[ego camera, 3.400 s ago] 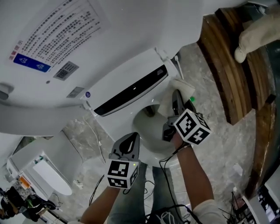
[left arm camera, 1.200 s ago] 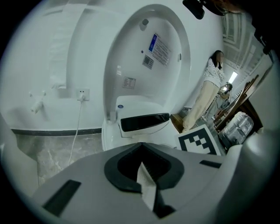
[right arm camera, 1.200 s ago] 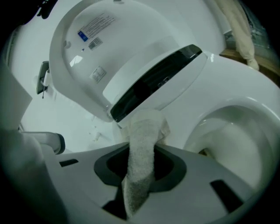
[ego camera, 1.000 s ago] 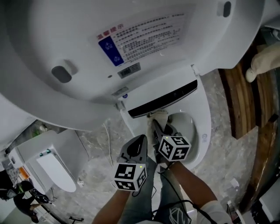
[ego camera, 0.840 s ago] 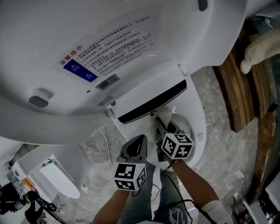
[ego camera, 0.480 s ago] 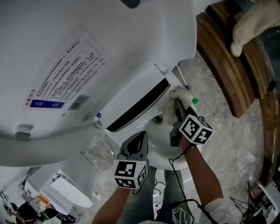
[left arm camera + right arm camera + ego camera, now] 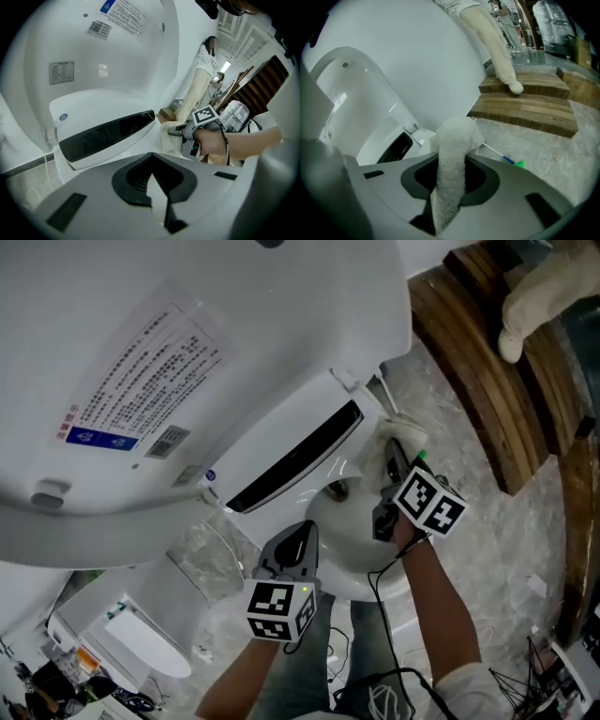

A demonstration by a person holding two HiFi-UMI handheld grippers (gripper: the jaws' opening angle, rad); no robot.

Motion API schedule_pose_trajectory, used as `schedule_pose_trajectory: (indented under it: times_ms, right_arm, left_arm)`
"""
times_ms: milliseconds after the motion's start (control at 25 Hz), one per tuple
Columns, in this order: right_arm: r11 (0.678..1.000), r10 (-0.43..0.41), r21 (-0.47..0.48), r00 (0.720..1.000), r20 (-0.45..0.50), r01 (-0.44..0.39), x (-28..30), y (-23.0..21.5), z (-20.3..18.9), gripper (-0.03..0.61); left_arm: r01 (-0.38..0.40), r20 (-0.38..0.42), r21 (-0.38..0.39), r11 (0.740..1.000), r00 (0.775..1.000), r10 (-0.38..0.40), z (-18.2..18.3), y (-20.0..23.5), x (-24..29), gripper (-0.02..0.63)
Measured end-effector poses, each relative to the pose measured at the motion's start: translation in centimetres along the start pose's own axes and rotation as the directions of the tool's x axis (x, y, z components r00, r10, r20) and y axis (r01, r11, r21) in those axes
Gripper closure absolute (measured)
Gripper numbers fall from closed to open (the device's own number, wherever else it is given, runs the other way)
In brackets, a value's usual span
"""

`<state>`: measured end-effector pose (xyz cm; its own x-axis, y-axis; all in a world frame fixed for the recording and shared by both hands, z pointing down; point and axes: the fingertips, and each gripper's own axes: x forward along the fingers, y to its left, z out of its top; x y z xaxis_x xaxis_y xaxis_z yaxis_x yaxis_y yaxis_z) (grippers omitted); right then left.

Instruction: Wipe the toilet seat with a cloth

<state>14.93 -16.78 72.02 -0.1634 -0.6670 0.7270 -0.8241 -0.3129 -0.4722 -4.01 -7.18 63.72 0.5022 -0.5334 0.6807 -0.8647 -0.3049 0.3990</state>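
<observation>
Pinching a folded white cloth between the pads of the right gripper, with a rounded wad left proud of the tips, likely so as to meet the plastic with soft terry and not with bare jaws. Pointing steeply down and pressing that wad, as far as can be judged, against the back right of the toilet seat, just beside the end of the black panel near the hinge; actual contact not confirmable from the head view. Reading this as a wipe under way along the right side of the ring. On the left gripper: pressed fully together on nothing, hovering over the front left of the bowl, well apart from the cloth. Probably parked clear of the wiping path, with no part to play in a one-cloth job. Noting the lid tipped up and back, giving open access to the ring. Expecting the front and left arc to be left to do. Watch for the cloth dragging out of the pinch, and for snagging at the hinge.
</observation>
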Motion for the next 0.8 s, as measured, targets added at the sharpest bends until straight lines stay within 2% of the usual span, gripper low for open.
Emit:
schedule_pose_trajectory:
  times_ms: [80,160,320,400,560,680,800]
  right_arm:
    - [1.000,0.016,-0.005,0.999,-0.043,-0.016,-0.1,0.6,0.0,0.489]
    - [0.997,0.074,0.002,0.996,-0.057,-0.074,-1.6,1.6,0.3,0.489]
    - [0.982,0.173,-0.070,0.984,-0.048,-0.176,-8.0,4.0,0.9,0.489]
    - [0.964,0.228,-0.127,0.972,-0.053,-0.233,-12.1,5.5,1.2,0.489]
    - [0.905,0.341,-0.256,0.939,-0.040,-0.340,-19.9,8.3,4.0,0.489]
    - [0.885,0.385,-0.269,0.922,-0.035,-0.379,-26.6,9.1,4.7,0.489]
    - [0.885,0.405,-0.239,0.914,-0.031,-0.400,-32.3,9.2,4.6,0.489]
  left_arm:
    - [-0.019,0.010,0.005,1.000,1.000,0.019,-0.1,-0.2,-0.5,0.603]
    - [-0.023,0.026,0.013,1.000,0.999,0.023,0.2,-1.2,-1.4,0.603]
    - [-0.047,0.109,0.001,0.999,0.993,0.047,1.8,-4.0,-4.9,0.603]
    - [-0.075,0.157,-0.027,0.997,0.985,0.078,2.5,-5.1,-7.0,0.603]
    - [-0.116,0.246,-0.064,0.991,0.961,0.128,3.9,-8.0,-10.5,0.603]
    - [-0.125,0.271,-0.107,0.986,0.951,0.150,4.1,-11.3,-14.9,0.601]
    - [-0.132,0.305,-0.124,0.984,0.938,0.164,4.4,-14.8,-20.0,0.603]
